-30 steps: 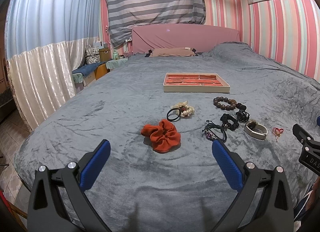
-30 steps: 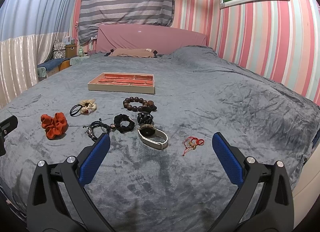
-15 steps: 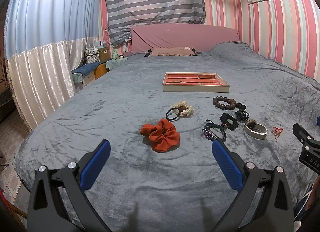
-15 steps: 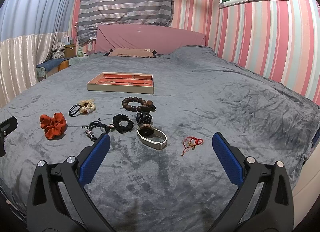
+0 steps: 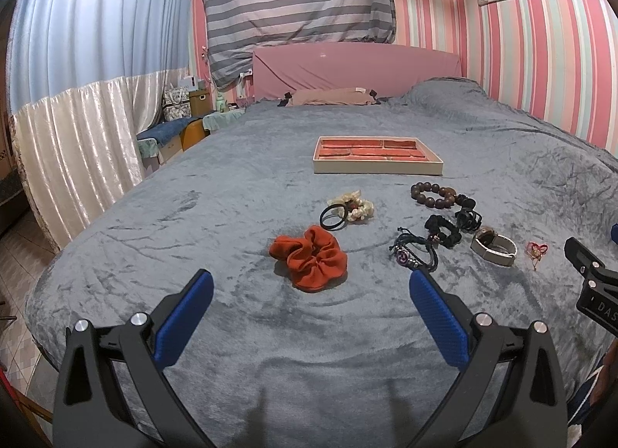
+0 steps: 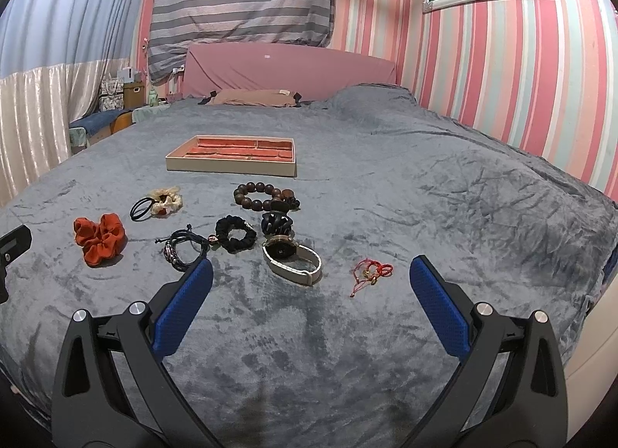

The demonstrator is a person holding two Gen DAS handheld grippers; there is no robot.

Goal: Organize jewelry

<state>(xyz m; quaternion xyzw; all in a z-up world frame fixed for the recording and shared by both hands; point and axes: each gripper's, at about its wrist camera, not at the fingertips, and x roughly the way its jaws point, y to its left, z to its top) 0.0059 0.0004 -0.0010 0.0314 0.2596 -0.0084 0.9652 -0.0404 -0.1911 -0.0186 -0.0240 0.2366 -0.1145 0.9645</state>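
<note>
1. Just ahead of the left tongs (image 5: 311, 295), whose blue-padded fingers stand wide apart and hold nothing, a rust-orange fabric scrunchie (image 5: 310, 256) lies on the grey plush bed cover (image 5: 231, 193).
2. Between the spread, likewise empty right tongs (image 6: 311, 295), a watch with a pale strap (image 6: 293, 260) and a red cord bracelet (image 6: 370, 272) lie near each other.
3. Beyond these sit a black scrunchie (image 6: 235, 233), a dark braided cord bracelet (image 6: 183, 251), a brown wooden bead bracelet (image 6: 262, 196) and a cream scrunchie (image 6: 166, 200).
4. Farthest from both tongs stands the shallow beige tray with red-lined compartments (image 6: 231, 169).
</note>
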